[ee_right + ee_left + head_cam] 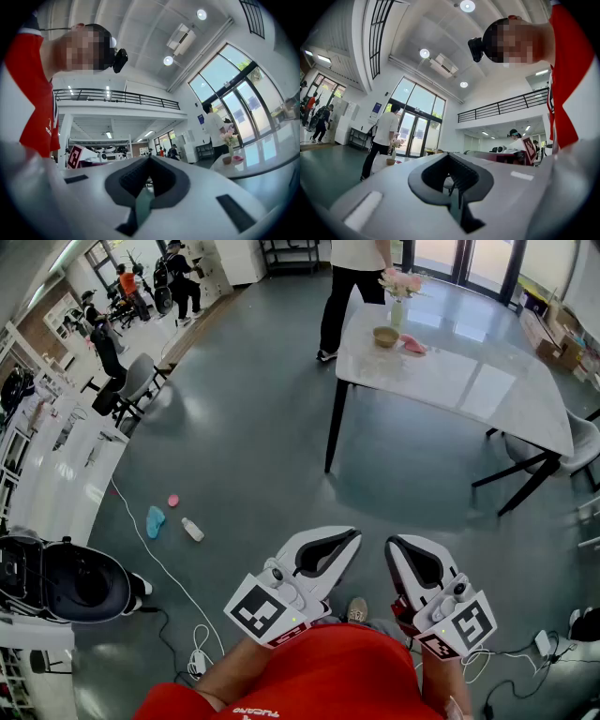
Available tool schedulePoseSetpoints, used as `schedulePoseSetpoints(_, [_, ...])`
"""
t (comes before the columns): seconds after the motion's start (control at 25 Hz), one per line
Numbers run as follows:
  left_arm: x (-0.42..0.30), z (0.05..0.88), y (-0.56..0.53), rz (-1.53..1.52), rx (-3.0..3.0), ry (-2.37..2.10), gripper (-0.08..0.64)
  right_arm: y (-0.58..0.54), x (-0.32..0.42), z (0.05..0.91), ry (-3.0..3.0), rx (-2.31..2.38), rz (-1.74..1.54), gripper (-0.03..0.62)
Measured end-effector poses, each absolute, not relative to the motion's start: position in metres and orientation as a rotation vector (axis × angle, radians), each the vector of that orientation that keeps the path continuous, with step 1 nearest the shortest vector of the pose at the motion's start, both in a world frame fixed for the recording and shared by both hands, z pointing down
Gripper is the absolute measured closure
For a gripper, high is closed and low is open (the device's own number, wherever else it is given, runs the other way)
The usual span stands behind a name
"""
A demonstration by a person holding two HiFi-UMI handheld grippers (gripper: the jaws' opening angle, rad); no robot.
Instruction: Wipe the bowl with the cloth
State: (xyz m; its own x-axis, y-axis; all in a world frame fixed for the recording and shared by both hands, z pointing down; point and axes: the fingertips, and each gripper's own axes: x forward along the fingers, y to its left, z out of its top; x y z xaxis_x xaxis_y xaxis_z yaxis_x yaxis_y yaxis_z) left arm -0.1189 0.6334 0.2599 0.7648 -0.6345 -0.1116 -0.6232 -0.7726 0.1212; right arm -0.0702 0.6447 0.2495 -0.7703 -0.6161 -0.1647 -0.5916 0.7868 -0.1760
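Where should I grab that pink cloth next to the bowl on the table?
Probably pinch the pink cloth at the end away from the bowl, coming from above: it lies low on the table, and the bowl and vase crowd its other side. Its folds are too small to see.

A vase of pink flowers (397, 302) stood on the tabletop (459, 381); a person (354, 277) stood beside it, and a small white bottle (192, 530) lay on the floor (253, 427).

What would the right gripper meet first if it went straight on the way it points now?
Probably nothing near: the right gripper points into open space. The table with the bowl lies right of that line, though depth is unclear.
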Motion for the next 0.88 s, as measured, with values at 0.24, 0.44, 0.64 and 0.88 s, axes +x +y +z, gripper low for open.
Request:
schedulePoseSetpoints(0.24, [-0.115, 0.261, 0.631, -0.217, 2.861, -1.023, 0.555, 0.641, -0.064, 0.251, 2.764, -0.959, -0.155, 0.591])
schedulePoseSetpoints(0.44, [-0.106, 0.261, 0.625, -0.227, 2.873, -1.021, 0.555, 0.635, -0.054, 0.252, 2.758, -0.976, -0.16, 0.591])
schedulePoseSetpoints(0.64, [-0.095, 0.263, 0.615, -0.221, 2.872, -1.011, 0.555, 0.624, -0.042, 0.25, 2.727, -0.976, -0.184, 0.591])
schedulePoseSetpoints(0.88, [-0.072, 0.261, 0.598, -0.217, 2.867, -1.043, 0.555, 0.606, -0.013, 0.253, 2.723, -0.976, -0.191, 0.591])
